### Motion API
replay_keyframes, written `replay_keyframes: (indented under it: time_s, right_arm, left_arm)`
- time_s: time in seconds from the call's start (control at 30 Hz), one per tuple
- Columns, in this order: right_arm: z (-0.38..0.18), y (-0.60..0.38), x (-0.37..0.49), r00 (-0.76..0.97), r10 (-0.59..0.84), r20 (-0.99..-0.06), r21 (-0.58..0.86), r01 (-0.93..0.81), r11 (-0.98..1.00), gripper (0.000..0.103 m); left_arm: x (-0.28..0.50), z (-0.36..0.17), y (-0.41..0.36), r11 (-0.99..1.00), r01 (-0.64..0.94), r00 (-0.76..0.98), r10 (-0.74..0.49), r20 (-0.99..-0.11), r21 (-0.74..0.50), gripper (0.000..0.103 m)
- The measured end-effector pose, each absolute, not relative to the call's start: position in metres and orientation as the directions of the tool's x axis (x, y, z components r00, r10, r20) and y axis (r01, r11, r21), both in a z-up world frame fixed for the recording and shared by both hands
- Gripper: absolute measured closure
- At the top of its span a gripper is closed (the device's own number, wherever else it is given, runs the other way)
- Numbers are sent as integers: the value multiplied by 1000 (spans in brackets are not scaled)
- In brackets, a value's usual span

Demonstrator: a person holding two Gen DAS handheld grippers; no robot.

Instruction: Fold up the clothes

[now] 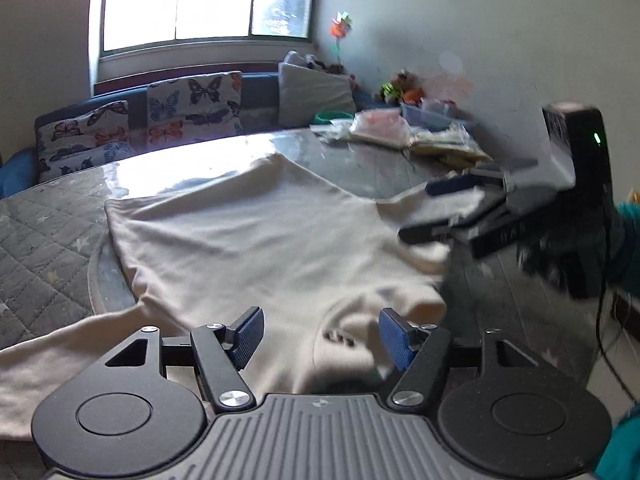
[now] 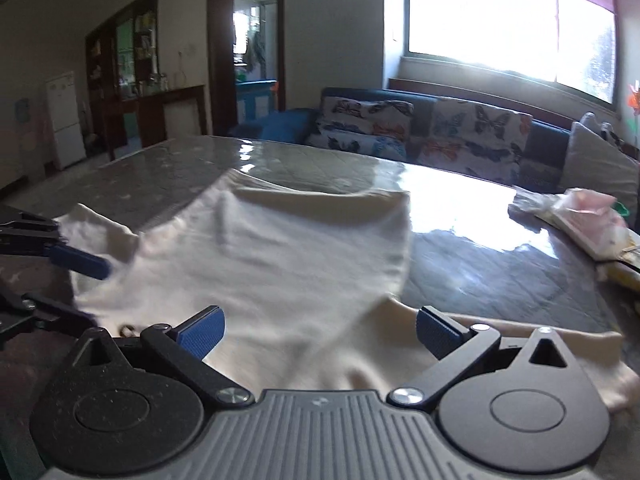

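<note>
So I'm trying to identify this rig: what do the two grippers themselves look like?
Both match: the left gripper and right gripper have black linkage arms with silver pivot bolts, round black discs at each side, a grey ribbed body and ribbed blue pads on the fingers. The left wrist view shows the right gripper's black housing with a green light and a black cable.

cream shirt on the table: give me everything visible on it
The cream shirt is a soft, knit-looking long-sleeved top lying mostly flat on the glossy table, wrinkled near the neck, with small dark print on the chest. One sleeve trails off past the left gripper, whose jaws are open over the collar area. The right gripper, also open, hovers over the other sleeve.
</note>
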State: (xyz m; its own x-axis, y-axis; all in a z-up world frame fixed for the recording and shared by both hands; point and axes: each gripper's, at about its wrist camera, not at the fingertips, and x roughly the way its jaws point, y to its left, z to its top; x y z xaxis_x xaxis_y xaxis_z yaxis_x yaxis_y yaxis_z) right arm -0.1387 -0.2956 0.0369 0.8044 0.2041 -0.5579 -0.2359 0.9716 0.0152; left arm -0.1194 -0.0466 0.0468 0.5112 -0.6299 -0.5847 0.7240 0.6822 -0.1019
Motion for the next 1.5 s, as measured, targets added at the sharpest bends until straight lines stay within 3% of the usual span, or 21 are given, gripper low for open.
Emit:
replay_keyframes:
  time_s: [0.13, 0.27, 0.6, 0.87, 1.03, 1.33, 1.5]
  right_arm:
    - [21, -264, -129, 770, 223, -597, -34, -302, 953, 0]
    - [9, -251, -145, 760, 218, -613, -112, -357, 928, 0]
    - [18, -263, -147, 722, 257, -643, -56, -379, 924, 0]
    - [30, -271, -96, 734, 280, -619, 41, -326, 944, 0]
    - [12, -283, -70, 691, 284, -665, 118, -278, 953, 0]
    - [19, -286, -61, 697, 278, -661, 111, -275, 955, 0]
    - [12, -283, -45, 692, 258, -674, 102, -259, 961, 0]
  left_arm:
    - [-105, 31, -54, 717, 684, 502, -598, -624, -137, 49]
    - [-116, 21, -51, 703, 704, 500, -592, -631, -101, 49]
    - [-117, 27, -36, 691, 710, 469, -606, -643, -134, 44]
    - [-74, 43, -47, 726, 664, 511, -614, -601, -177, 29]
    - [-45, 23, -39, 782, 577, 503, -566, -654, -233, 28]
    - [-42, 33, -24, 788, 551, 529, -585, -615, -276, 24]
    - [-23, 24, -21, 816, 503, 538, -552, -636, -283, 25]
